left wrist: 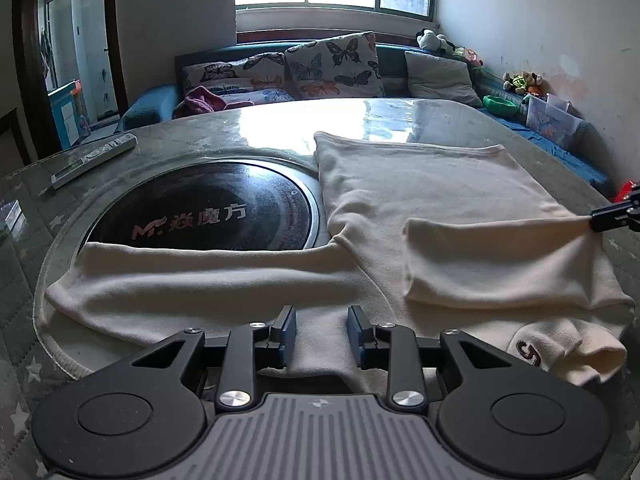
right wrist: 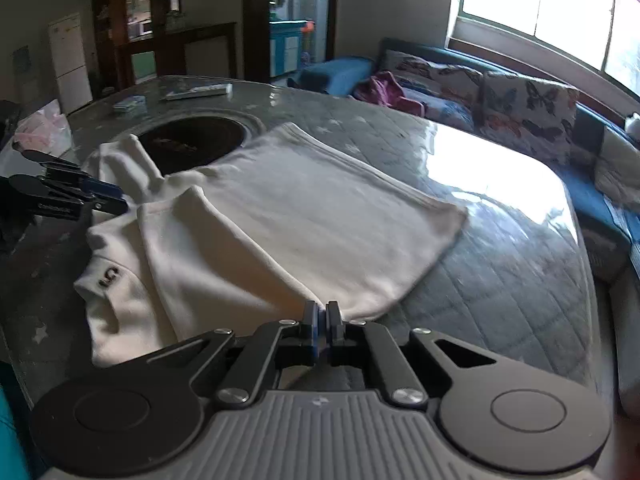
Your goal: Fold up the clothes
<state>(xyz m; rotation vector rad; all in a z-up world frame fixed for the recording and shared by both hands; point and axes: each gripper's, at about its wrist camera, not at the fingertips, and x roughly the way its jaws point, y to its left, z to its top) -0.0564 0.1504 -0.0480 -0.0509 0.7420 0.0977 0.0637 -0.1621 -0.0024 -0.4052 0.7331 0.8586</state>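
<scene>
The fold looks barely begun: the cream long-sleeved cotton top (right wrist: pixel 280 216) lies beside the round black cooktop (left wrist: pixel 208 212), one sleeve pinched by the closed right gripper (right wrist: pixel 322 318), the left gripper (left wrist: pixel 322 330) agape, empty.

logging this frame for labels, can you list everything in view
sweatshirt: 1, cream, spread on the table, right sleeve folded over the body
induction cooktop: 1, black, round, set into the table, partly under the left sleeve
table: 1, grey quilted cover under clear sheet
remote control: 1, silver, far left of table
butterfly cushions: 2, cream, on the blue sofa
plush toys: several, right ledge
left gripper: fingers apart, above the sweatshirt
right gripper: fingers pinching the sleeve cuff
</scene>
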